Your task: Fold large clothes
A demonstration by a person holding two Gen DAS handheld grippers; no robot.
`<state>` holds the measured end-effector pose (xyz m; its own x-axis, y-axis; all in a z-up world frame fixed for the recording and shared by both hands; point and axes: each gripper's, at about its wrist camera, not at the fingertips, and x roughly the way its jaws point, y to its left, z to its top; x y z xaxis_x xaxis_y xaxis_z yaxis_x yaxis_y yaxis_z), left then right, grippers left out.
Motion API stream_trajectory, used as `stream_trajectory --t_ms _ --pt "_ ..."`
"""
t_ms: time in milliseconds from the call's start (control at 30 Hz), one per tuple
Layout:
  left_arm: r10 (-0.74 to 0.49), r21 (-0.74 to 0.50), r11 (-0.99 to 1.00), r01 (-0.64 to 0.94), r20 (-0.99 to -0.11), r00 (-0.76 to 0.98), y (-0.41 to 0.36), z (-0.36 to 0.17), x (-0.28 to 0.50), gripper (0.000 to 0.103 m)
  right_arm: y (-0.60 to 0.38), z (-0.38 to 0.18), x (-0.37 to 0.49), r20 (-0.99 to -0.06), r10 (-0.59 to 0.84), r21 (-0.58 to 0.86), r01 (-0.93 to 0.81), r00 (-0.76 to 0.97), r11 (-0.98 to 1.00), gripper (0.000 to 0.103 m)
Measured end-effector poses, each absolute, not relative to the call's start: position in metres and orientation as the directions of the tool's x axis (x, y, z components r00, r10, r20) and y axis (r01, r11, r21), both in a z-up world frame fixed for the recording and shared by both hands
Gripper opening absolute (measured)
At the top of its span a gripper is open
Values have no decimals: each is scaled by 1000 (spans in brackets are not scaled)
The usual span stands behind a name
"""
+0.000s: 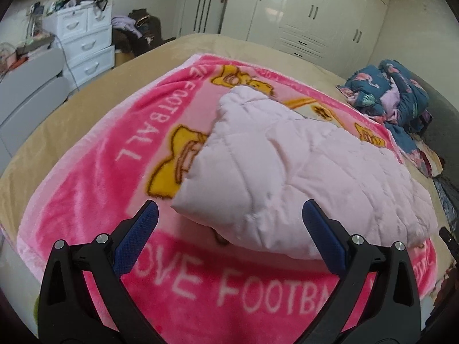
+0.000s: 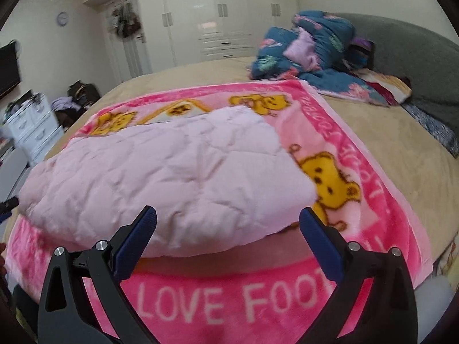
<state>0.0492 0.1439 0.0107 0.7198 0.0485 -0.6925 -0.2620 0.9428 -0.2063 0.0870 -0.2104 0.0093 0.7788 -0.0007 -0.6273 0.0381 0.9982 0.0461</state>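
The left gripper point(image 1: 229, 218) hangs with jaws spread wide and empty, just before the near edge of the pale pink quilted garment point(image 1: 292, 172); the right gripper point(image 2: 228, 222) is likewise spread, pinching nothing. The garment lies folded on a pink blanket point(image 2: 229, 301); the blanket covers a beige bed point(image 2: 401, 149), with a crumpled blue quilt point(image 2: 304, 48) well apart near the headboard.

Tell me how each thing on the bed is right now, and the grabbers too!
Pale pink quilted garment: folded into a puffy bundle, lying on the blanket.
Pink blanket: spread flat on the bed.
Blue patterned bedding: crumpled in a heap near the headboard.
Left gripper: fingers wide open, holding nothing.
Right gripper: fingers wide open, holding nothing.
Wardrobe doors: shut.
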Motion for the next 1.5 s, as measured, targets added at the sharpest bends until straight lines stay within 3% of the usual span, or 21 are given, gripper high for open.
stream_trajectory --t_ms 300,533,900,1233,1500 --pt "25 -187 965 -183 -633 774 102 34 23 94 -163 35 57 -578 84 32 -80 812 996 99" --pt "-65 -203 976 -72 -597 800 63 47 3 94 -137 54 27 -521 133 21 -144 843 989 99" --pt "-67 -174 984 -45 -583 810 26 44 -30 94 -116 50 -12 -480 164 -7 -191 862 982 99" --pt "-81 -141 990 -7 -609 789 11 29 -42 94 -119 24 -8 -570 185 49 -192 800 980 99" --pt "-57 -137 990 -33 -603 796 16 33 -42 94 -116 20 -8 -583 192 55 -198 789 979 99"
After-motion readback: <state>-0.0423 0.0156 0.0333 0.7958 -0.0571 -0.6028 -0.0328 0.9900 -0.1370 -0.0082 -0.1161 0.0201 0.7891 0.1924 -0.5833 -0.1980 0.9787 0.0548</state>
